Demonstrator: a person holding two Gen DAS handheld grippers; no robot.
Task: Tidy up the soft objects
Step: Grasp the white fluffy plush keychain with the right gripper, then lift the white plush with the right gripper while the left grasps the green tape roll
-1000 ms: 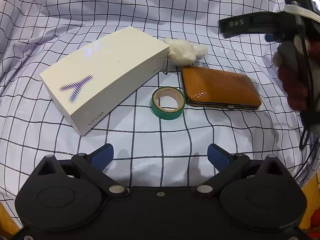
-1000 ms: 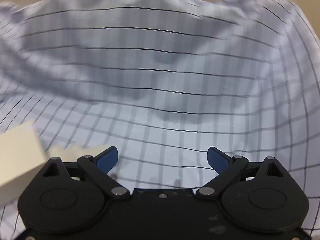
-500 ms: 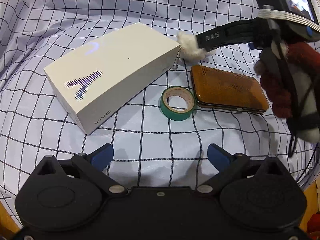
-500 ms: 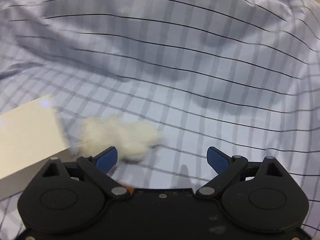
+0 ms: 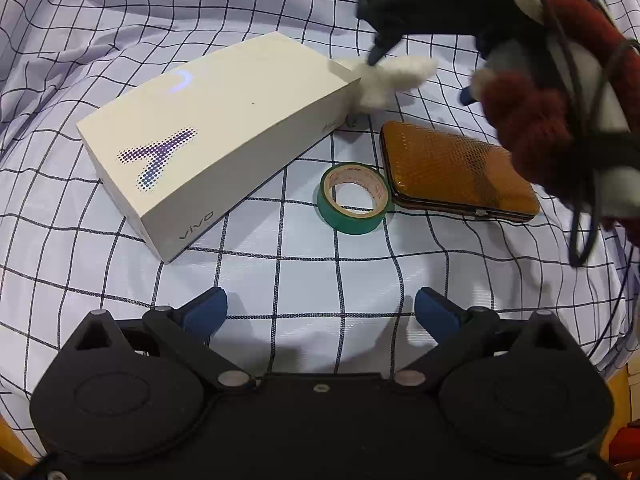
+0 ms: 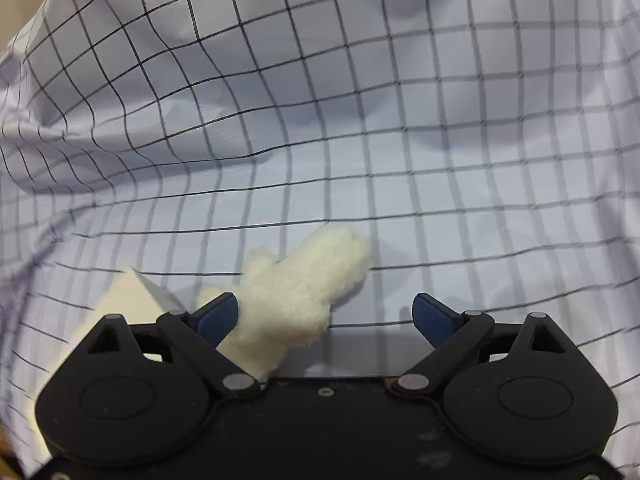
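The right hand-held gripper [image 6: 324, 314] reaches down over the white fluffy plush toy [image 6: 298, 286], its blue fingers spread wide apart with nothing clamped; the left finger sits against the toy's side while the right finger stands clear of it. From the left wrist view, the same right hand-held gripper [image 5: 420, 68] comes in from the upper right, held by a hand in a dark red and white fuzzy sleeve [image 5: 556, 92], and tilts downward toward the plush toy [image 5: 390, 80]. The toy lies on the checked cloth [image 5: 280, 272], touching the far corner of the white vivo box [image 5: 216, 136] and just beyond the orange wallet [image 5: 456, 172]. A roll of green tape [image 5: 354, 198] rests flat beside the wallet's near left corner. The left hand-held gripper [image 5: 320, 312] hovers low over the cloth in front of the tape, its fingers open and holding nothing.
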